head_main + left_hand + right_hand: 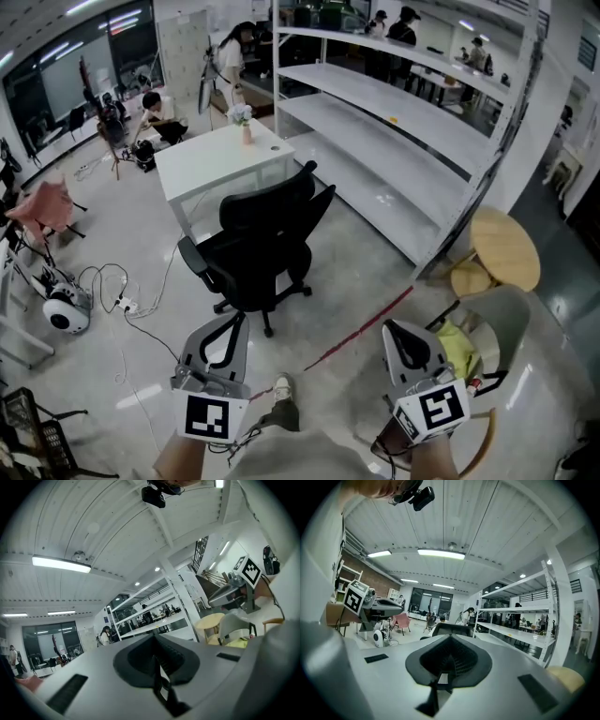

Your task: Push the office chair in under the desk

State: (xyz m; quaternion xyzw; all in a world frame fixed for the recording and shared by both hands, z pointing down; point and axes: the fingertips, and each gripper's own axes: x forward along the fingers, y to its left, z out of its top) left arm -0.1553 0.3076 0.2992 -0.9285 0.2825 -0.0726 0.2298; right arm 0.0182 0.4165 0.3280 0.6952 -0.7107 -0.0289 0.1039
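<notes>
In the head view a black office chair [262, 246] stands on the floor just in front of a white desk [211, 161], its back turned toward me and its seat outside the desk. My left gripper [229, 326] is held low at the bottom left, shut and empty, a short way behind the chair's wheeled base. My right gripper [397, 330] is at the bottom right, also shut and empty, farther from the chair. In the left gripper view the jaws [157, 660] are closed together and point up at the ceiling. The right gripper view shows its closed jaws [446, 662] and the chair's top [451, 629] beyond.
A small vase of flowers [245, 119] stands on the desk. Long white shelving [394, 127] runs along the right. A round wooden table [506, 246] and a grey chair [492, 314] are near my right. Cables and a white device [66, 311] lie left. People are at the back.
</notes>
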